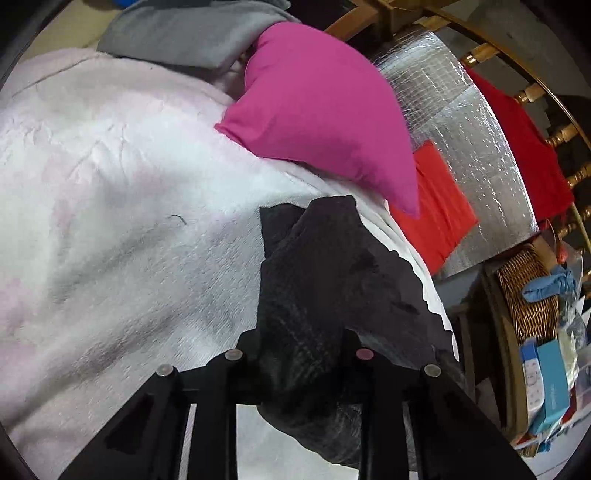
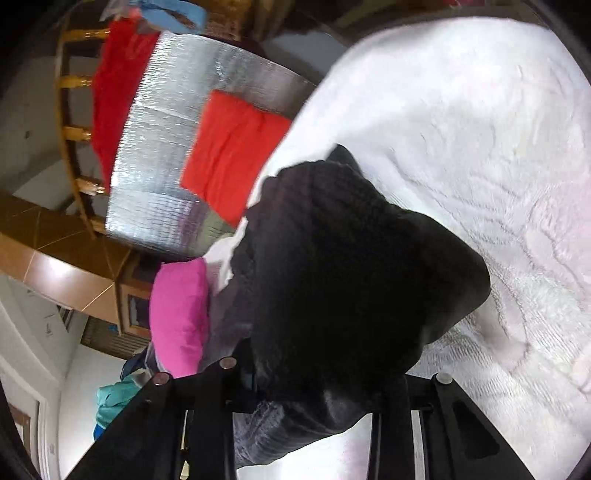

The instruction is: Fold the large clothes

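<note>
Black knit garment [image 1: 317,280] bunched, lifted just above the white fleece blanket [image 1: 110,192], pinched in both: left gripper [image 1: 299,354] jaws clamped on it, right gripper [image 2: 317,376] jaws clamped on another part. No neat fold visible; probably early, spreading and folding all left. Beyond garment: pink pillow [image 1: 325,107], grey cloth [image 1: 192,33]. Past blanket edge: red folded cloth [image 2: 232,147] on silver foil mat [image 2: 155,155], wooden railing [image 1: 532,92], wicker basket [image 1: 524,295].
</note>
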Tool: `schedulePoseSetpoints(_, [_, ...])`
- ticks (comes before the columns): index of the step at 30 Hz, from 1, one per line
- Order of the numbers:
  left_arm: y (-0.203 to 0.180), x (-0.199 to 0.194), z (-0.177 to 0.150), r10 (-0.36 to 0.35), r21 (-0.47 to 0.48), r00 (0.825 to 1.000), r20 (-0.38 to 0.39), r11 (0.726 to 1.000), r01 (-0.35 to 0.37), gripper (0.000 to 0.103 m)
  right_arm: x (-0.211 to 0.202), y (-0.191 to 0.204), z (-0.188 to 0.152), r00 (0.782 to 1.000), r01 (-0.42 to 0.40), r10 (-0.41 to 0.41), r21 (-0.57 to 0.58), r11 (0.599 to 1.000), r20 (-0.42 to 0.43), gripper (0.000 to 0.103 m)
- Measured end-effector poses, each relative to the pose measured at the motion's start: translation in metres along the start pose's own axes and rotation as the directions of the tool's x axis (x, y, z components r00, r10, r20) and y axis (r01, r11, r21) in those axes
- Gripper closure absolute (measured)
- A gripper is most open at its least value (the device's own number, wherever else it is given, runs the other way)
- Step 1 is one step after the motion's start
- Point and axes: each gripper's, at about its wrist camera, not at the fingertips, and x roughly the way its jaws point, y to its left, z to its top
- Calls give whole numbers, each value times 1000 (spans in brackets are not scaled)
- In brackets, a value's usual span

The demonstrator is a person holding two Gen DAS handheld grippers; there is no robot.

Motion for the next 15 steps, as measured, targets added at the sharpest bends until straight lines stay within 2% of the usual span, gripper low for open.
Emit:
schedulePoseSetpoints(4, [11,-19,-12,14,28,998,-53,1000,-13,77,-13,1,-8,999,24,-25,-26,999,-46,69])
schedulePoseSetpoints(6, [17,-19,-15,35,51,995,-94,998,-30,74,-7,-9,-9,990,51,-54,-25,998,-129,68])
schedulePoseSetpoints(8, [29,-13,-14,60,41,986,-158,998,-54,61,-1,-27,-7,967,97,-89,23,995,-241,57])
schedulePoseSetpoints(10, [40,-12,-8,47,5,977,-210,999,-47,47,-6,-37,-1,950,100,-78,58,993,-303,47])
schedulePoseSetpoints(13, [49,-21,7,23,-12,965,-263,1000,-28,40,-38,-39,17,947,69,-67,-5,998,-313,38])
schedulePoseSetpoints(14, [50,-27,12,19,-3,965,-261,1000,-21,40,-48,-41,21,950,64,-69,-28,998,-303,34])
schedulePoseSetpoints(15, [51,-32,16,21,9,967,-252,1000,-19,39,-64,-41,29,962,76,-89,-58,995,-256,32])
